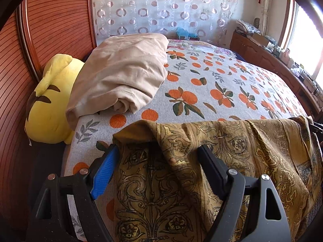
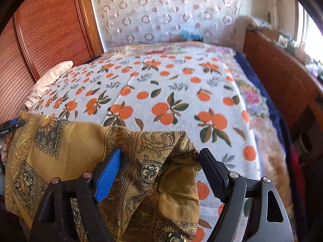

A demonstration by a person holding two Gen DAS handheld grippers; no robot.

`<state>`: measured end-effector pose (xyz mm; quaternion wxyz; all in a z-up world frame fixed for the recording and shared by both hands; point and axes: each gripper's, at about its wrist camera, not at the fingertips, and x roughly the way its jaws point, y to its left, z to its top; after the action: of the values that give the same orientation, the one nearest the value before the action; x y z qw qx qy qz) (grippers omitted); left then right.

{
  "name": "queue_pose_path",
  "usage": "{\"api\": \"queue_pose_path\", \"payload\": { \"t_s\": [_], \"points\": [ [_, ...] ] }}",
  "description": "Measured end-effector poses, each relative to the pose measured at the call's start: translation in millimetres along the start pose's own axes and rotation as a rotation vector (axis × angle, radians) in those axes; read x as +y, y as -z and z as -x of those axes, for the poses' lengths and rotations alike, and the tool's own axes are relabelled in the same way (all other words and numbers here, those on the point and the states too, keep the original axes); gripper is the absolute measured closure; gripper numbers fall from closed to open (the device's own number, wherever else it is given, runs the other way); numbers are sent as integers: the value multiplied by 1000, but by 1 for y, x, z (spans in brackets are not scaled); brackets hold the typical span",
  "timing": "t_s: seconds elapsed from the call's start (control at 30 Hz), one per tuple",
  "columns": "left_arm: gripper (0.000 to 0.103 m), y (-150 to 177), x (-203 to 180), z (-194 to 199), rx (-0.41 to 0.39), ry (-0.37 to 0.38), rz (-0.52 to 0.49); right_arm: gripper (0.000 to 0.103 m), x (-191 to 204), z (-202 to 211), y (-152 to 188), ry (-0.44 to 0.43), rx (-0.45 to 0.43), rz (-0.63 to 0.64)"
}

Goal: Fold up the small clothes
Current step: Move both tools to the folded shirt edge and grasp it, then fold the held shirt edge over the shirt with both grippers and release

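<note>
- Left gripper (image 1: pixel 159 153): jaws wide, ochre patterned cloth (image 1: pixel 222 151) lying loose between them, at 6 o'clock on bed (image 1: pixel 201 70).
- Right gripper (image 2: pixel 159 157): wide too, cloth's other end between, not pinched.
- Beige garment (image 1: pixel 121 70) at 10 o'clock.

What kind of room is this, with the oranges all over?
Most likely a bedroom. There is a wide bed with an orange-print bedspread, a wooden headboard behind it, and a yellow plush toy beside a folded beige blanket. A mustard patterned cloth lies at the near edge.
</note>
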<state>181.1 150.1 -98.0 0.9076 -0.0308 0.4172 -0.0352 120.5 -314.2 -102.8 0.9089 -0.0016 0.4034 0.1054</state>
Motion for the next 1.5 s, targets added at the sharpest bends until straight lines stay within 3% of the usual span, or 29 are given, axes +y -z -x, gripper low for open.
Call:
{"api": "queue_pose_path", "payload": {
  "t_s": [0.37,0.57,0.6,0.7,0.83,0.97,1.07,1.2,1.5],
  "points": [
    [22,-11,14,1,29,51,53,23,-6,-3,-2,-21,12,11],
    [22,-15,12,-7,33,36,26,22,-5,-6,-4,-1,-2,10],
    [24,-15,12,-7,31,37,24,22,-5,-6,-3,-2,-3,6],
    [48,-15,10,-2,0,89,8,23,-4,-6,-2,-10,-3,7],
    [75,-13,1,4,-20,98,-27,55,-4,-4,1,-85,-22,-5],
    [85,-13,-8,13,-35,110,-48,84,-2,-2,7,-125,-19,-2],
    [87,-13,-11,28,-73,132,-44,90,1,3,11,-136,-26,-5],
    [88,-14,-20,85,-240,159,-62,92,-1,26,19,-163,-77,-46],
    [89,-31,-53,193,-439,212,-132,92,3,130,17,-156,-303,-37]
  ]
}}
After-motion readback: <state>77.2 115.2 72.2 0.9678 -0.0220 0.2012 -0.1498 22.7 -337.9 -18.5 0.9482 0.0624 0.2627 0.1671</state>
